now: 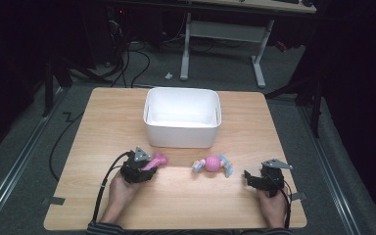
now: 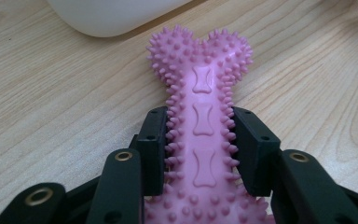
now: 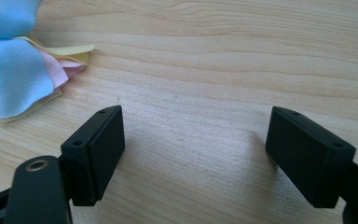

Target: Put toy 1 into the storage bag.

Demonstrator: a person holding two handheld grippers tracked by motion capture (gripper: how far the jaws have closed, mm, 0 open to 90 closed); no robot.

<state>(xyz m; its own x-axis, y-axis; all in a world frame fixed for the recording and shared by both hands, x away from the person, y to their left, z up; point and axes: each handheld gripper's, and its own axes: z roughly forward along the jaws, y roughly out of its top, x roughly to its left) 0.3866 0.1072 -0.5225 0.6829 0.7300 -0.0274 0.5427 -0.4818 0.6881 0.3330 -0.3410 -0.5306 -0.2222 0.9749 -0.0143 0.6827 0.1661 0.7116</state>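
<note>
A pink spiky bone toy (image 1: 156, 159) (image 2: 204, 88) lies on the wooden table (image 1: 186, 200) in front of the white bin (image 1: 149, 105). My left gripper (image 1: 150, 166) (image 2: 203, 140) is shut on the toy's shaft, both pads pressing into its spikes. A candy-shaped cloth toy (image 1: 212, 164), pink in the middle with blue and yellow ends, rests at the table's centre front. Its blue and yellow frill (image 3: 21, 70) shows at the upper left of the right gripper view. My right gripper (image 1: 248, 177) (image 3: 193, 144) stands open to the right of that toy, with bare wood between its pads.
The white bin's rounded corner (image 2: 112, 14) sits just beyond the bone's far end. Table edges run close behind both hands. Dark floor, cables and a desk frame (image 1: 259, 63) lie past the table's far side.
</note>
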